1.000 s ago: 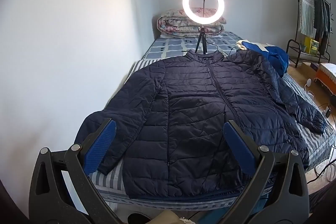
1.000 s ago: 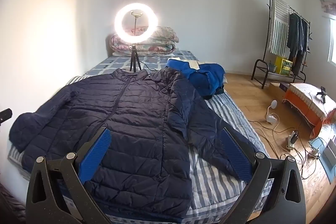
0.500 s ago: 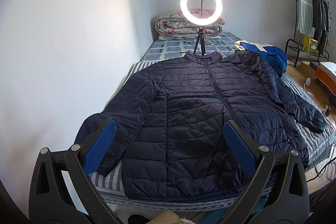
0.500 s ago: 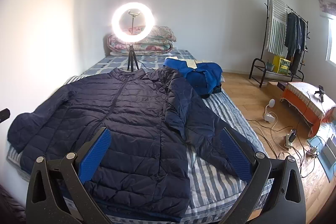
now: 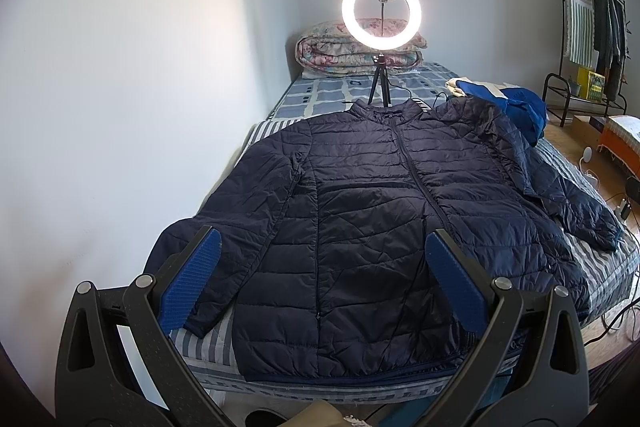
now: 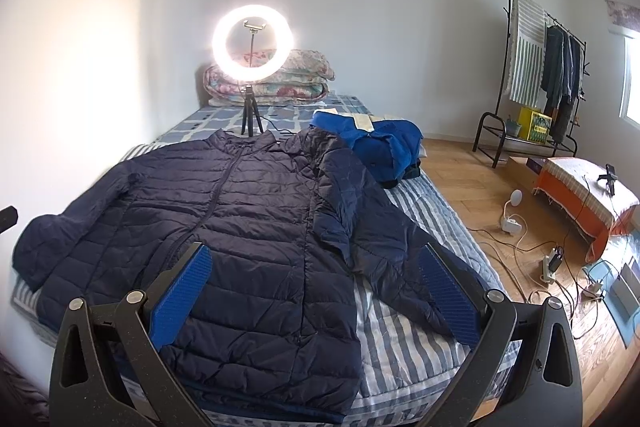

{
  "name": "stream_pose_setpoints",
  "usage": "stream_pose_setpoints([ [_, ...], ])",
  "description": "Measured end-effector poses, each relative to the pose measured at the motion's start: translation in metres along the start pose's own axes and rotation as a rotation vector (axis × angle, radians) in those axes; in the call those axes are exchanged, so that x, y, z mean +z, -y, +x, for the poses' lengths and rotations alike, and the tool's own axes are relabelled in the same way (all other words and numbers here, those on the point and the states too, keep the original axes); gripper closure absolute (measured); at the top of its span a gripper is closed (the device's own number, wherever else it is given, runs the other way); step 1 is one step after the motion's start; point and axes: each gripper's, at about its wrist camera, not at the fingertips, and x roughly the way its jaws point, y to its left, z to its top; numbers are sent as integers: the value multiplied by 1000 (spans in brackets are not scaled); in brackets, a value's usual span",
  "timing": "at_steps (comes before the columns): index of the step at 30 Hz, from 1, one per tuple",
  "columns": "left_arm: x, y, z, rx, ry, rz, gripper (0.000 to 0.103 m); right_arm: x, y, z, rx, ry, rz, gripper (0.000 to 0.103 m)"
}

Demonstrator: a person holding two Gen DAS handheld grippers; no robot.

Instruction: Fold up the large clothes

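Note:
A large navy quilted puffer jacket lies flat and zipped, front up, on a striped bed, sleeves spread to both sides. It also shows in the right wrist view. My left gripper is open and empty, held above the jacket's hem near the foot of the bed. My right gripper is open and empty, above the jacket's right lower side and right sleeve. Neither gripper touches the jacket.
A lit ring light on a small tripod stands on the bed behind the collar. Folded quilts lie at the head. A blue garment lies at the bed's right. A wall is on the left. Clothes rack, cables on the floor.
Both views have shifted only slightly; the ring light and jacket sit a little further left in the frames. The jacket has not moved and both grippers stay open.

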Motion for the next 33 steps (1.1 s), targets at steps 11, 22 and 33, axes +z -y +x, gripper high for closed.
stream_pose_setpoints([
  [11,-2,1,-1,2,4,2,0,0,0,0,-2,-1,2,0],
  [22,0,3,-1,4,8,5,0,0,0,1,-19,-4,4,0],
  [33,-2,4,-2,4,9,5,0,0,1,1,-28,2,6,0],
])
